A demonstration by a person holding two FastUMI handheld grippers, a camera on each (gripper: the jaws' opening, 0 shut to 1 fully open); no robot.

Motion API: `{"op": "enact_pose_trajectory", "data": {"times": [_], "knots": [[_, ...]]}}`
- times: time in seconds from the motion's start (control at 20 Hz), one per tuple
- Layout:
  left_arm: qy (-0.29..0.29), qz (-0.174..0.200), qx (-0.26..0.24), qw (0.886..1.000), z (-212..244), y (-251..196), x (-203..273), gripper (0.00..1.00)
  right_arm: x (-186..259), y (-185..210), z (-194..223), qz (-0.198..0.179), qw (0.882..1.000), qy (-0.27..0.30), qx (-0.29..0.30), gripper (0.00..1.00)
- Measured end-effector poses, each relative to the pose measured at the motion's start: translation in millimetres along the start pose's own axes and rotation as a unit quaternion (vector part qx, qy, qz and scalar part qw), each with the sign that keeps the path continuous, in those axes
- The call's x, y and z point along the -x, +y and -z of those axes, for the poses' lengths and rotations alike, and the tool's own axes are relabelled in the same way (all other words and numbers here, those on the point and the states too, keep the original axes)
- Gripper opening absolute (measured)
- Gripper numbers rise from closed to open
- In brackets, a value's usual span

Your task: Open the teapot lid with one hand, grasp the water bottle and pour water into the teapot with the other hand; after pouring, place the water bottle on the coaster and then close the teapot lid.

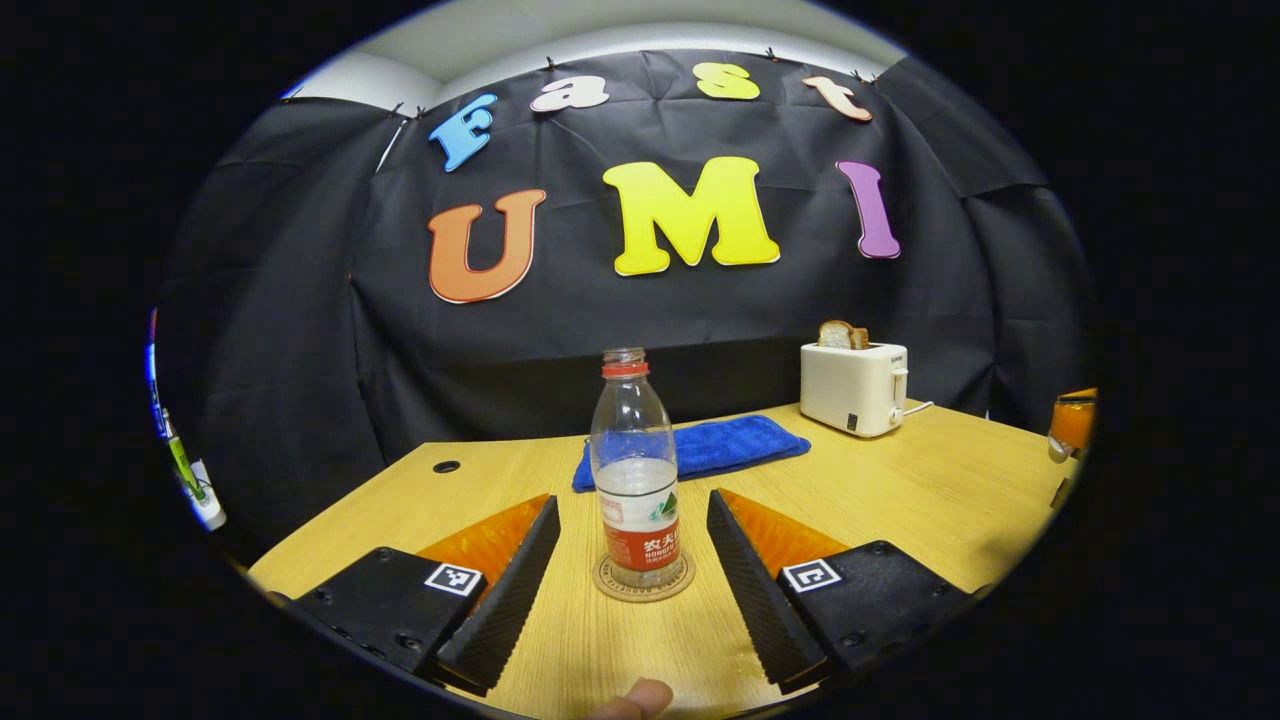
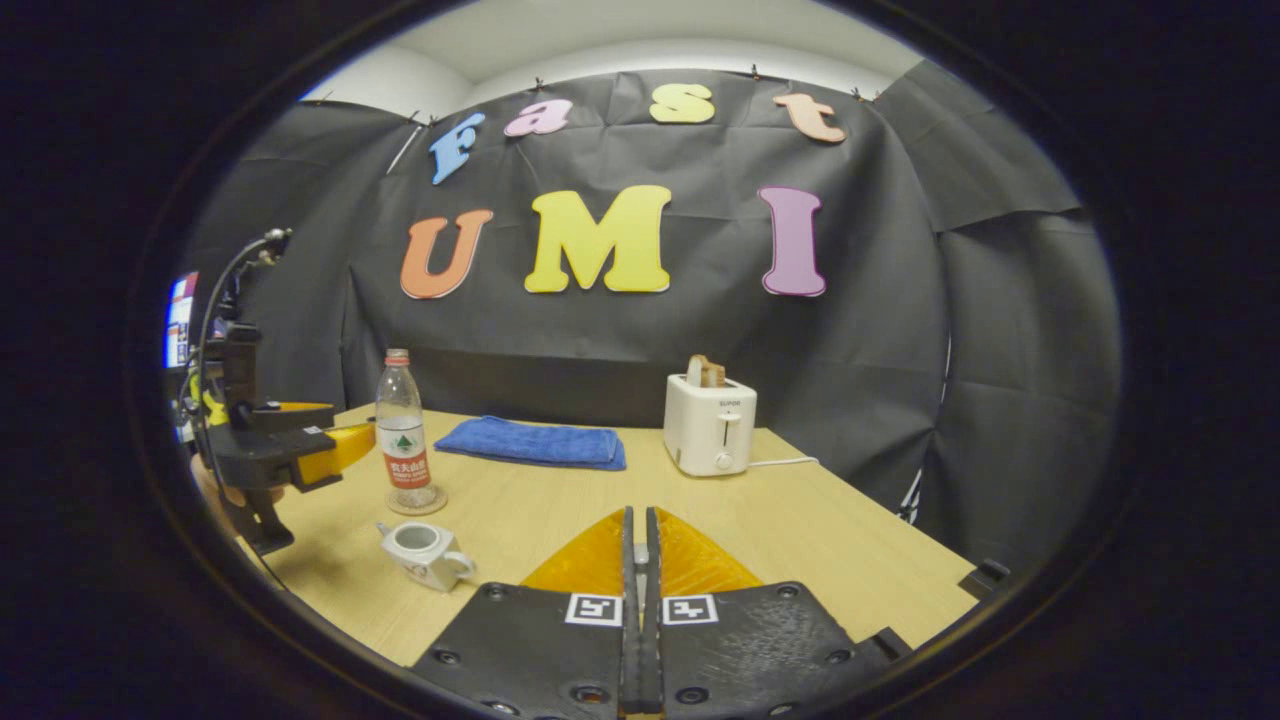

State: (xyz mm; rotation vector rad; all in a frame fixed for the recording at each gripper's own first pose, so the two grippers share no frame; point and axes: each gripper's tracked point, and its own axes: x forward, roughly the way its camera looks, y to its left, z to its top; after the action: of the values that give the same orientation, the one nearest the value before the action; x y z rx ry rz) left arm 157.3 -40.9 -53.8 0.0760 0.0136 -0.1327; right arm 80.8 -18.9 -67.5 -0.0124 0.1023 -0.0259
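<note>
Left gripper view had the left tongs (image 1: 630,570) spread wide, straddling the water bottle (image 1: 637,470) without touching; bottle upright on its coaster (image 1: 643,588) at 12 o'clock, uncapped, partly full; right gripper view showed the right tongs (image 2: 640,560) pressed together on nothing; teapot (image 2: 425,552) at 10 o'clock on the table (image 2: 800,520), lid apparently off. My read: pour done, bottle parked; lid closing left.

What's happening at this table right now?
A person holds two grippers. The left gripper is open, its fingers either side of the water bottle, which stands on its coaster and looks partly filled. The right gripper is shut and holds nothing that I can see. The white teapot sits on the table with its lid off.
</note>
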Motion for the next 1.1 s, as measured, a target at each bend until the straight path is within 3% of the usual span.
{"op": "enact_pose_trajectory", "data": {"times": [0.15, 0.3, 0.45, 0.65, 1.1], "knots": [[0.021, -0.004, 0.01, 1.0, 12.8, 8.1, 35.7, 0.93, 3.2, 9.5, 8.7, -0.01, 1.0, 0.006, 0.011, 0.0], [0.014, -0.037, 0.012, 0.999, 10.7, 32.3, 66.9, 0.92, 1.8, 21.4, 14.5, -0.031, 0.999, 0.023, 0.005, 0.0], [0.029, -0.042, 0.025, 0.998, 9.8, 41.9, 92.7, 0.93, -3.7, 34.0, 7.5, -0.048, 0.998, 0.026, -0.003, 0.0], [0.025, -0.075, 0.032, 0.996, -1.3, 67.1, 119.7, 0.93, -16.6, 56.9, -5.2, -0.075, 0.996, 0.025, -0.033, 0.0], [0.007, -0.052, 0.033, 0.998, -26.5, 71.9, 155.4, 0.92, -56.1, 111.6, -15.3, -0.121, 0.99, 0.05, -0.048, 0.0]]}}
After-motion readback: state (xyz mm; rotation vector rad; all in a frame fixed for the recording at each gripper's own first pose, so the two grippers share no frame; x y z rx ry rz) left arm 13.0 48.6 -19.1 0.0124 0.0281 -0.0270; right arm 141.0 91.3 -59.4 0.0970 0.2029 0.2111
